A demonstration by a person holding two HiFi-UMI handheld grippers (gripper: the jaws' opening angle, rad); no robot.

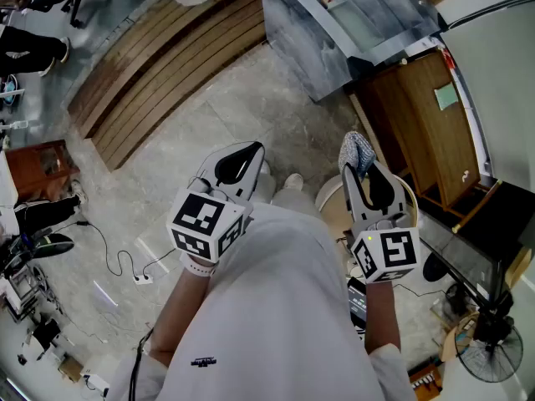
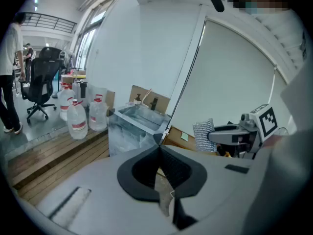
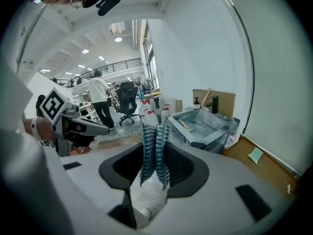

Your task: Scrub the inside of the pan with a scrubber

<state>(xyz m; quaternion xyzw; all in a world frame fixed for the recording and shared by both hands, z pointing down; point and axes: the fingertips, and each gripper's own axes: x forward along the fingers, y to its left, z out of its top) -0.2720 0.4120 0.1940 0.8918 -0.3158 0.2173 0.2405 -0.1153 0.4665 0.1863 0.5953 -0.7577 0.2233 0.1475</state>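
My right gripper (image 1: 359, 164) is shut on a silvery mesh scrubber (image 1: 358, 148), which sticks out past the jaw tips. In the right gripper view the scrubber (image 3: 154, 151) stands squeezed between the two jaws. The left gripper view catches the same scrubber (image 2: 204, 134) from the side. My left gripper (image 1: 244, 150) is shut with nothing in it; its jaws meet at the tip (image 2: 160, 147). Both grippers are held in front of the person's body, above the stone floor. I see no pan in any view.
A grey sink unit (image 1: 334, 23) with a black tap stands ahead, next to a wooden cabinet (image 1: 426, 115). A wooden step (image 1: 167, 65) carries water bottles (image 2: 78, 119). A cable (image 1: 125, 266) lies on the floor at left. A fan (image 1: 489, 353) stands at right. A person (image 3: 100, 99) stands by an office chair (image 2: 41, 89).
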